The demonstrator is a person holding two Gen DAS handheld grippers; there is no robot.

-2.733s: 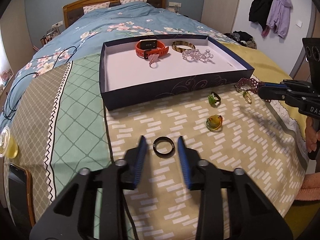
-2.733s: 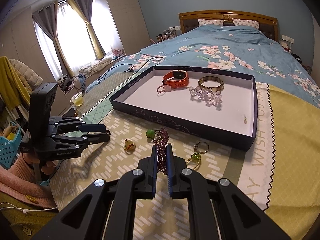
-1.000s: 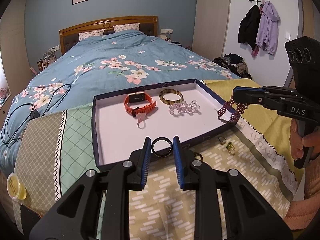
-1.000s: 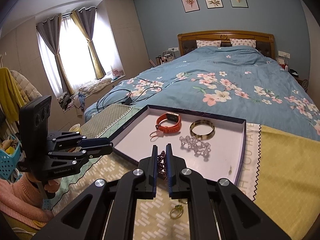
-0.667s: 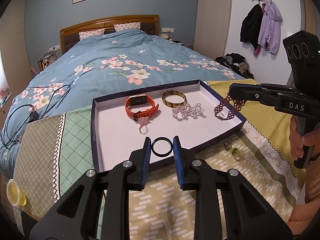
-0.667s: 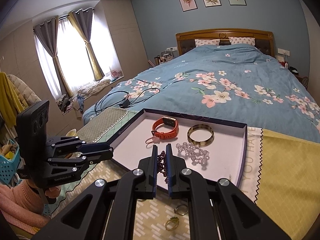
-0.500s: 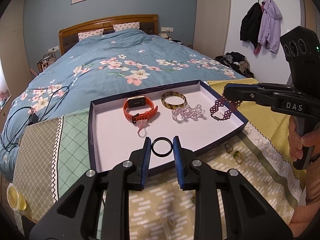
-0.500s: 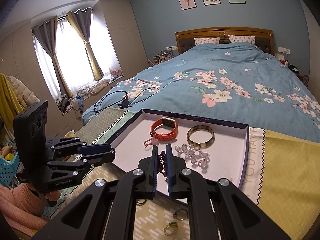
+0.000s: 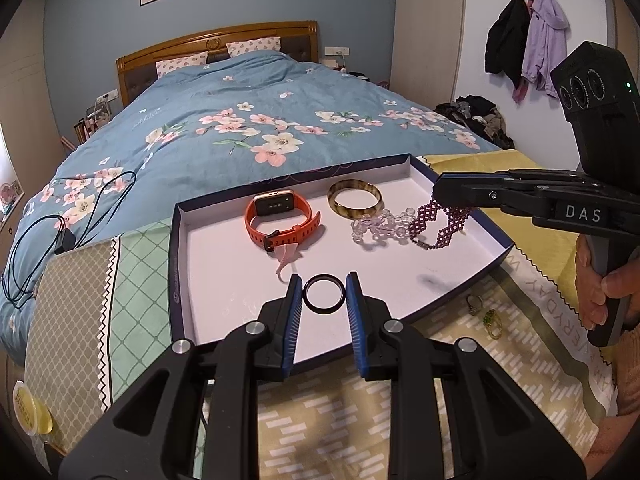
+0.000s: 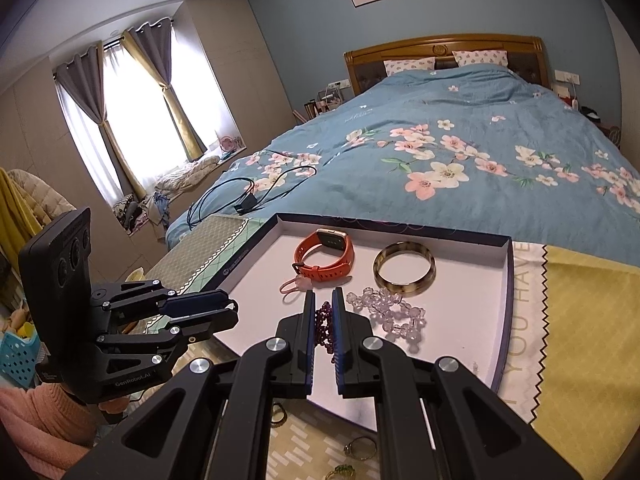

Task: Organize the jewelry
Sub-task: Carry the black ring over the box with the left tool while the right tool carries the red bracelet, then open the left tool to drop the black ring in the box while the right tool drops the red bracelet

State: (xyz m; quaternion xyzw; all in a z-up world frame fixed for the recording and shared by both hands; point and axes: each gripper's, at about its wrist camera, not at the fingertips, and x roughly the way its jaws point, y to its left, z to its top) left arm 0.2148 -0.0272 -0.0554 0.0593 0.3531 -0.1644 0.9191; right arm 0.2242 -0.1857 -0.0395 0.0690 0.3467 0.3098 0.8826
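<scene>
black ring (image 9: pixel 323 293): clamped in left gripper (image 9: pixel 323 296), over tray (image 9: pixel 182 280)
purple bracelet (image 9: pixel 438 222): pinched by right gripper (image 10: pixel 323 322), maybe touching tray floor

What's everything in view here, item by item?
tray: 1, navy, white inside, on bed
watch: 1, orange, in tray
bangle: 1, amber, in tray
clear bead bracelet: 1, in tray
purple bead bracelet: 1, in right gripper, over tray
black ring: 1, in left gripper
small rings: at least 2, on blanket
cable: 1, black, on duvet
left gripper: shut on black ring
right gripper: shut on purple bead bracelet
</scene>
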